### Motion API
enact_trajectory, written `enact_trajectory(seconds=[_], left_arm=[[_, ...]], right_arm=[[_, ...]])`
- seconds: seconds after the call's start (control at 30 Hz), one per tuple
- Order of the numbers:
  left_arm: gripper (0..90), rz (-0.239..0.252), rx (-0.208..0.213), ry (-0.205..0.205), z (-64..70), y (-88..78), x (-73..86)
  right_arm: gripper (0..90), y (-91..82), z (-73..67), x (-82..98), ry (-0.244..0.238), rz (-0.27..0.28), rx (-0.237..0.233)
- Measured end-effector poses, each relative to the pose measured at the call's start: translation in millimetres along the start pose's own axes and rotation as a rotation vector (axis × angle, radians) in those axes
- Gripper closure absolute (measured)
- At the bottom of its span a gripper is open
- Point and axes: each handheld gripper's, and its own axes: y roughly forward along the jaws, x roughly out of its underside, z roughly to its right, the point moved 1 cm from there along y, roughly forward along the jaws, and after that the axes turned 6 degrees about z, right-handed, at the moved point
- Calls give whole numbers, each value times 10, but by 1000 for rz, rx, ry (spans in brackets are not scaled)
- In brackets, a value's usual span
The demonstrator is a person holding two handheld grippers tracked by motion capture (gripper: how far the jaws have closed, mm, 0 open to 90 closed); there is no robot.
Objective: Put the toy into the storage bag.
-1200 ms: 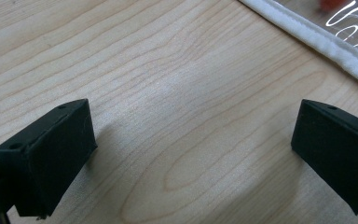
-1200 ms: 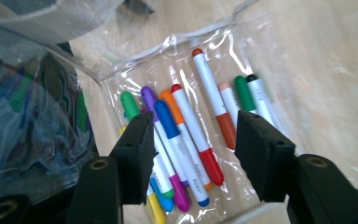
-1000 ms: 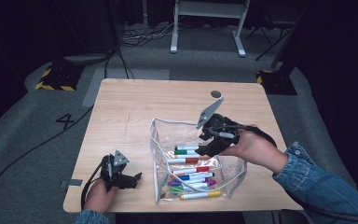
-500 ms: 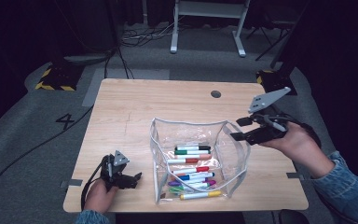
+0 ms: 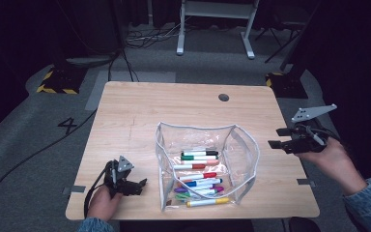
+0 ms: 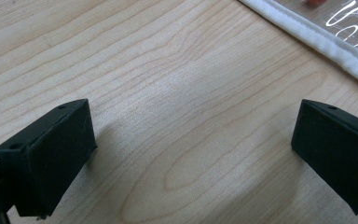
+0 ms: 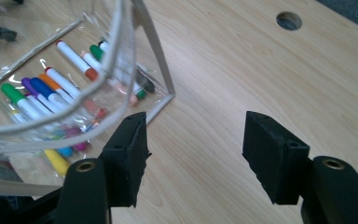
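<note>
The right gripper had swung right, off the clear plastic marker pouch, its empty jaws just opening; the left gripper apparently rested spread.

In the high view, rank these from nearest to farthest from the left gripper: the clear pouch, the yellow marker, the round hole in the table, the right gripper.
From the left gripper, at the table's near left:
1. Clear pouch: its near wall, just right of the jaws.
2. Yellow marker: front of the pouch.
3. Round hole: far right of the table.
4. Right gripper: jaws open, over the right edge.
</note>
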Motion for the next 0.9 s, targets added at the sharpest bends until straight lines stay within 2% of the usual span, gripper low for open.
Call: enact_trajectory(seconds=[0.23, 0.43, 0.5, 0.57, 0.63, 0.77, 0.9], left_arm=[[0, 0, 0, 0, 0, 0, 0], [0, 0, 0, 0, 0, 0, 0], [0, 0, 0, 0, 0, 0, 0], [0, 0, 0, 0, 0, 0, 0], [0, 0, 0, 0, 0, 0, 0], [0, 0, 0, 0, 0, 0, 0], [0, 0, 0, 0, 0, 0, 0]], right_arm=[[386, 114, 231, 444, 92, 18, 46], [380, 322, 347, 767, 118, 18, 102], [375, 404, 378, 884, 152, 27, 102], [375, 494, 396, 1004, 173, 27, 107], [364, 579, 397, 1112, 166, 15, 126], [350, 719, 392, 1284, 203, 28, 114], [341, 823, 374, 1400, 193, 39, 131]])
